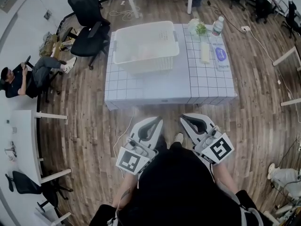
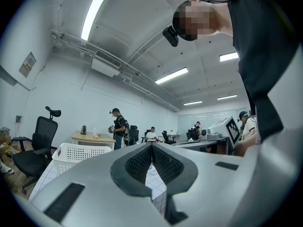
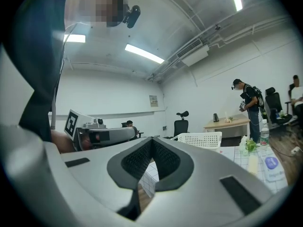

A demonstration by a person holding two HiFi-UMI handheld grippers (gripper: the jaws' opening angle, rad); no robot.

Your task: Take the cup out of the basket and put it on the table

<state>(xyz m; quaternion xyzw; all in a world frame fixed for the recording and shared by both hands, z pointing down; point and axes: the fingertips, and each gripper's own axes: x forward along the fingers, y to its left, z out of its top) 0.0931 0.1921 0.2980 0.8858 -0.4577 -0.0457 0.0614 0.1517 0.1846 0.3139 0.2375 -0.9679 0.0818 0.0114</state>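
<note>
A white perforated basket (image 1: 146,46) stands on the left half of the grid-patterned table (image 1: 164,86). I cannot make out the cup inside it through its walls. Both grippers are held close to the person's body, short of the table's near edge. The left gripper (image 1: 157,122) has its jaws together with nothing between them, and so does the right gripper (image 1: 185,118). In the left gripper view the basket (image 2: 78,152) shows past the shut gripper (image 2: 151,145). In the right gripper view the basket (image 3: 201,140) lies beyond that shut gripper (image 3: 152,141).
On the table's right side are a clear bottle (image 1: 217,26), a small plant (image 1: 200,28), a pale bar (image 1: 205,52) and a blue-labelled packet (image 1: 220,54). A black office chair (image 1: 89,22) stands left of the table, and a seated person (image 1: 23,76) is farther left.
</note>
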